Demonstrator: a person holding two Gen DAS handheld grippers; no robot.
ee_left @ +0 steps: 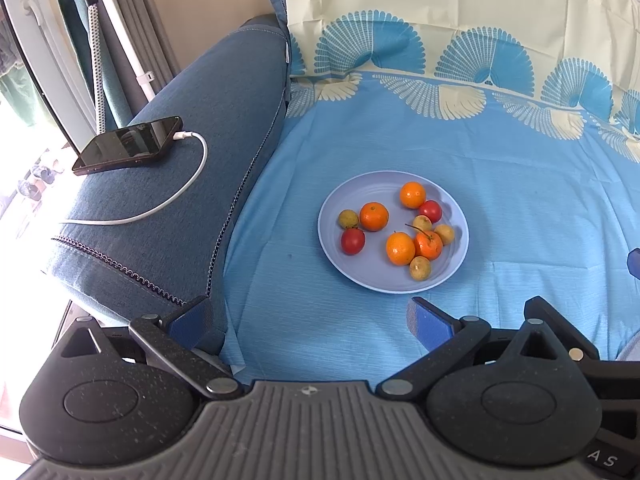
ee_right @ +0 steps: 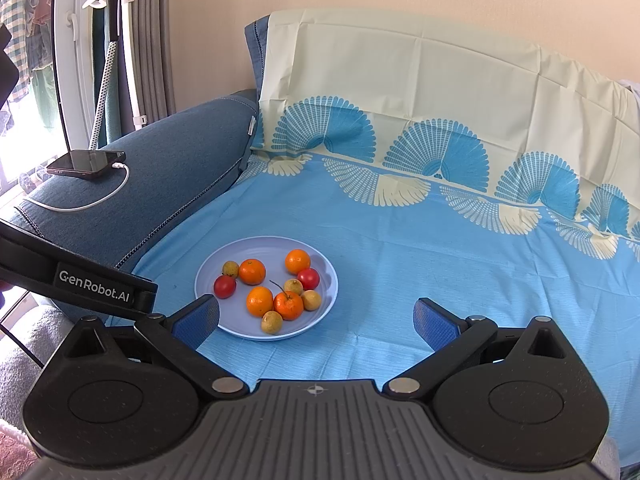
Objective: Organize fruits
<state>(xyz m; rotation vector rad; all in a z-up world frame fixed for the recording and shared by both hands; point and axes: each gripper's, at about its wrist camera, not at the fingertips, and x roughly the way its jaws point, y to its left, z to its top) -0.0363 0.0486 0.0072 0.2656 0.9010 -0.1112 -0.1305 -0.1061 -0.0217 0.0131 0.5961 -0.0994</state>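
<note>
A pale blue plate (ee_left: 452, 268) sits at the middle of the left wrist view on a blue cloth (ee_left: 520, 184) that covers a sofa seat. On it lie ten fruits: four oranges (ee_left: 374, 216), two red tomatoes (ee_left: 352, 241) and four small yellow-brown fruits (ee_left: 420, 268). One orange (ee_left: 428, 245) carries a stem. The left gripper (ee_left: 309, 322) hangs below the plate with its jaws wide and nothing between them. In the right wrist view the right gripper (ee_right: 318, 320) is likewise spread wide and empty, its left finger (ee_right: 196, 320) overlapping the plate's lower left rim. One phone (ee_left: 129, 145) with one white cable (ee_left: 188, 184) lies on the armrest (ee_left: 192, 120), upper left.
</note>
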